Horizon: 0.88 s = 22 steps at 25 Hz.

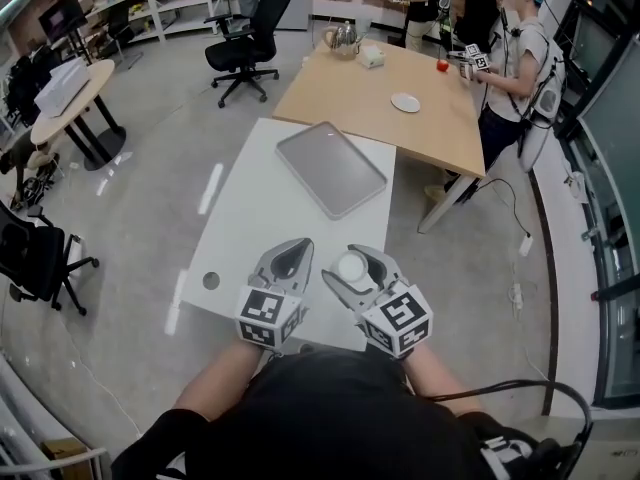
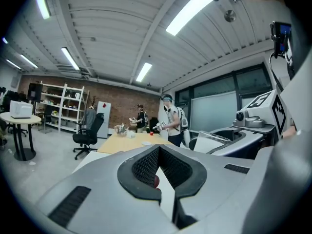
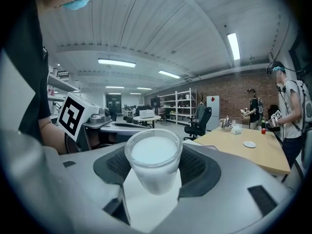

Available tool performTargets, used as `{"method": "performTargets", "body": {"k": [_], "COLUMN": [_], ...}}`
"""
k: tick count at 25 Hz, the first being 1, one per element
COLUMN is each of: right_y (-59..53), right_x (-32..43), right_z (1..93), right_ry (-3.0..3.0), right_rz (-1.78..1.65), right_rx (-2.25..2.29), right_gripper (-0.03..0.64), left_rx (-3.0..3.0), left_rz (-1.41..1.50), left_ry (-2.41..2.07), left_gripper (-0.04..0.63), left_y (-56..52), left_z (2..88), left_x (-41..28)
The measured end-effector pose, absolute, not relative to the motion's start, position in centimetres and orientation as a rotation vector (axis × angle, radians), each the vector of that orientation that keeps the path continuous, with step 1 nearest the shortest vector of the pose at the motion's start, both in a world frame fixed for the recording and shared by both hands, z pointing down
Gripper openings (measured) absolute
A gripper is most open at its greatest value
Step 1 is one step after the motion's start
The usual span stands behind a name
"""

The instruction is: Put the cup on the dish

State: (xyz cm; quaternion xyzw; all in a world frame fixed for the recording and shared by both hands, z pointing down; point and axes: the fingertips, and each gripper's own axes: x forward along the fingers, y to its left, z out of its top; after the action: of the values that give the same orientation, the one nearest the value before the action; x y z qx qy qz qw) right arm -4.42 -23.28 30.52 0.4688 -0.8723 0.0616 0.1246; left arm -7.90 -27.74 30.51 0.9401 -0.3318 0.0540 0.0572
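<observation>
The small frosted, translucent white cup sits clamped between the ribbed black pads of the right gripper, above the near edge of the matte white table. It looks light, stiff and smooth, probably slippery, so a hold round its tapered wall below the rim suits it. The left gripper is closed on nothing. The flat grey rectangular metal tray, likely the dish, lies well ahead.

A white table has a flat grey tray lying on it. Behind it, a wooden table holds a small white dish and a silver kettle.
</observation>
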Motion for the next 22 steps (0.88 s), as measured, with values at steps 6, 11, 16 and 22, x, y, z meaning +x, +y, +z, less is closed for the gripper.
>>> {"method": "performTargets", "body": {"k": [6, 11, 16, 22], "right_y": [-24.2, -25.4, -26.6, -28.4], "right_x": [-4.0, -3.1, -2.3, -1.1], "right_z": [29.9, 30.1, 30.0, 29.8], "right_ry": [-2.548, -2.537, -2.535, -2.537], "right_rz": [0.167, 0.154, 0.158, 0.165], "right_rx": [1.378, 1.391, 1.402, 1.404], "right_gripper": [0.267, 0.267, 0.267, 0.267], "left_rx": [2.841, 2.849, 2.852, 2.846], "left_rz": [0.165, 0.152, 0.154, 0.149], "left_ry": [-1.016, -1.014, -0.995, -0.995], "left_gripper": [-0.001, 0.0, -0.001, 0.0], "left_y": [-28.4, -29.5, -30.5, -32.1], "left_z": [30.6, 30.7, 30.8, 30.6], "left_x": [-7.7, -6.9, -5.5, -3.9]}}
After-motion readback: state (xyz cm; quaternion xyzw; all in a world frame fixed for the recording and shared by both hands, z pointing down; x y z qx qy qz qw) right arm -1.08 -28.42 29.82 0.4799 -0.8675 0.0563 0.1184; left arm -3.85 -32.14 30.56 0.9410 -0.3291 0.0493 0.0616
